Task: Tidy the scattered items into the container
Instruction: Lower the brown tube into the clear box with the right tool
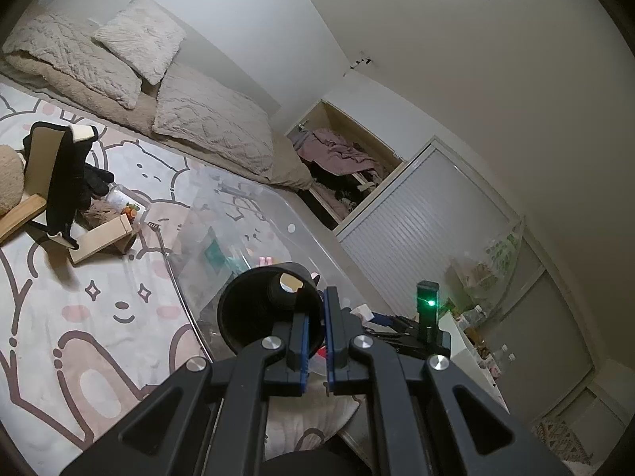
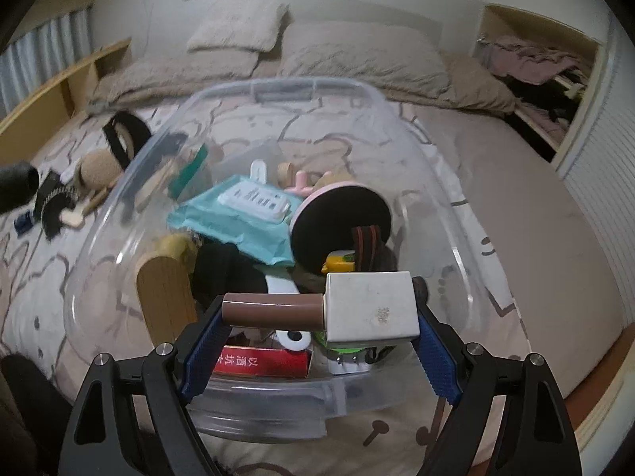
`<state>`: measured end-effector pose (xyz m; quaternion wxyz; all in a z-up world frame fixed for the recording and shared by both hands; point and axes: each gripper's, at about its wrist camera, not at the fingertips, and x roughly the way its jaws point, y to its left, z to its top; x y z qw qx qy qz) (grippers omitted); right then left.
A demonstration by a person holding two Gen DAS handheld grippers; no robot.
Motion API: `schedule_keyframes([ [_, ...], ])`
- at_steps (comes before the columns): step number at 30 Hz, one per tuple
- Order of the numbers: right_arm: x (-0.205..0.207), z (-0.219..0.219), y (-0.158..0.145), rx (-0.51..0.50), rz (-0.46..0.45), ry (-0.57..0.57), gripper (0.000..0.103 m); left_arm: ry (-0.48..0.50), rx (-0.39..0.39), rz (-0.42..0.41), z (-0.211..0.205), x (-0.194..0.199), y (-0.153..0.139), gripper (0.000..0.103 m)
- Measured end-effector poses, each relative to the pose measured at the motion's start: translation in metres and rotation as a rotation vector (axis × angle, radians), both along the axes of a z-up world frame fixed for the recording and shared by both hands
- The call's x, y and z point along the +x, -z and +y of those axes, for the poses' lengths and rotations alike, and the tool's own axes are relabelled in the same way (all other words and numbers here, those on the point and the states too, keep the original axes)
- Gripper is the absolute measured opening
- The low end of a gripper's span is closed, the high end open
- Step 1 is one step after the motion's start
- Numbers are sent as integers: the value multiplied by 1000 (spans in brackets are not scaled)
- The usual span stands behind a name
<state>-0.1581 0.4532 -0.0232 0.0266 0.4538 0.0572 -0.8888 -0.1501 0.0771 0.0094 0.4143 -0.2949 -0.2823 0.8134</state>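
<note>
My left gripper [image 1: 317, 329] is shut on the rim wall of a black cup [image 1: 266, 309], which lies on its side just above the clear plastic bin [image 1: 238, 214]. The cup also shows at the left edge of the right wrist view as a dark cylinder [image 2: 16, 190]. My right gripper [image 2: 317, 317] hovers over the near end of the bin [image 2: 278, 396]. It is shut lengthwise on a brown tube [image 2: 274, 309] joined to a white square block [image 2: 371, 305]. Inside lie a teal wipes pack [image 2: 238, 218], a pink-rimmed black disc [image 2: 341, 222], a wooden block [image 2: 166, 297] and a red box [image 2: 262, 361].
The bin sits on a cartoon-print bed cover [image 1: 99, 317]. Left of it lie a black glove [image 1: 67, 182], wooden blocks [image 1: 103, 242], a beige plush [image 2: 95, 170], a black strap [image 2: 123, 135] and a brush [image 2: 55, 202]. Pillows [image 2: 238, 27] lie behind; an open closet [image 2: 535, 67] stands to the right.
</note>
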Motion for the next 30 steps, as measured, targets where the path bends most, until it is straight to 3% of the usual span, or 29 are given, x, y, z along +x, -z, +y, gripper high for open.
schedule_keyframes([
  [6,-8,-6,7,-32,-55,-64,89,15,2,-6,9,-3,-1,7],
  [9,-5,-8,6,-51,-26,-76,96,35,8,-12,17,-6,-2,7],
  [22,12,28,-19,-257,101,7,96,133,0,-42,73,-21,-5,7],
  [30,25,32,-30,-289,169,1,96,215,-45,-85,117,-24,0,7],
])
